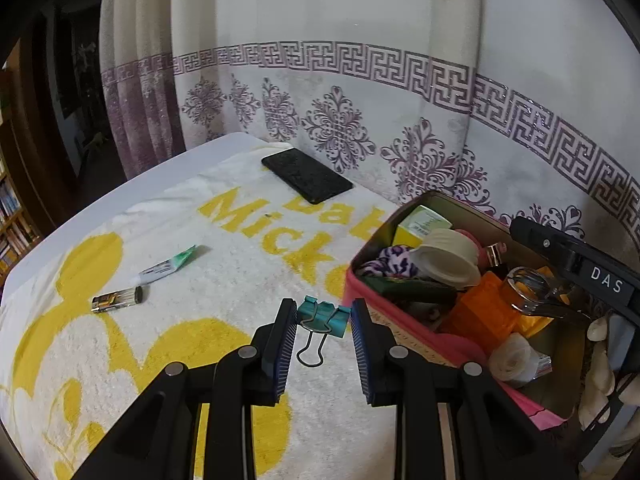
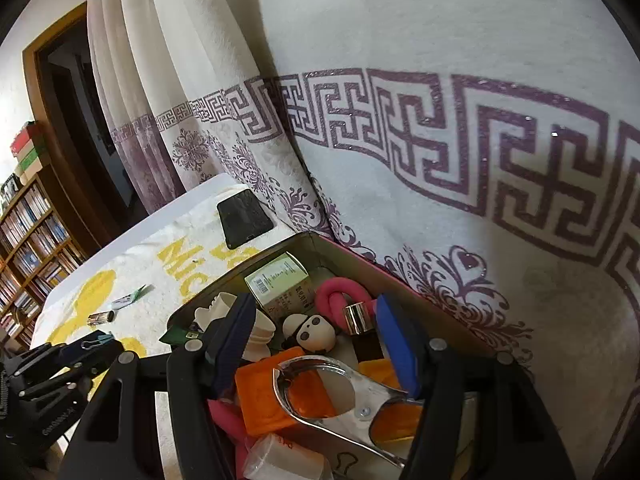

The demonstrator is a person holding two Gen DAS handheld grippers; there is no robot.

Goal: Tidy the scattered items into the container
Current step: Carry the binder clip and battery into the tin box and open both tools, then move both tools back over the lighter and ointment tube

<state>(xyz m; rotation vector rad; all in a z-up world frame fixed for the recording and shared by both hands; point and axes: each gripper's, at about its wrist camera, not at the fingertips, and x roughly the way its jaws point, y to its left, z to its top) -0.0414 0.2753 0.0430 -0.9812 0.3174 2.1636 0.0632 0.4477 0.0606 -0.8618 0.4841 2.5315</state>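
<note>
My left gripper (image 1: pixel 323 322) is clamped on a teal binder clip (image 1: pixel 324 316), pads pressing its two ends while the wire handle hangs down between the fingers, above the white-and-yellow towel (image 1: pixel 192 344) and just beside the near wall of the pink container (image 1: pixel 400 336). My right gripper (image 2: pixel 316 344) is over that container (image 2: pixel 360 258) with its jaws apart; a chrome clamp-like metal tool (image 2: pixel 340 396) lies between the fingers, one end against the blue pad (image 2: pixel 396 344) — I cannot tell whether it is actually gripped or just lying on the pile. The container is crowded: an orange block (image 2: pixel 280 396), a small panda figure (image 2: pixel 316 332), a pink looped cord (image 2: pixel 340 296), a green-and-white carton (image 2: pixel 280 280) and a white ribbed cup (image 1: pixel 444 256) all sit inside. Still out on the towel are a small green-tipped tube (image 1: pixel 168 266), a lighter (image 1: pixel 118 299) just beside it, and — well apart, near the far edge by the patterned curtain (image 1: pixel 360 80) — a black phone (image 1: pixel 306 174) lying flat. A bookshelf (image 2: pixel 28 240) stands at the left of the right wrist view.
</note>
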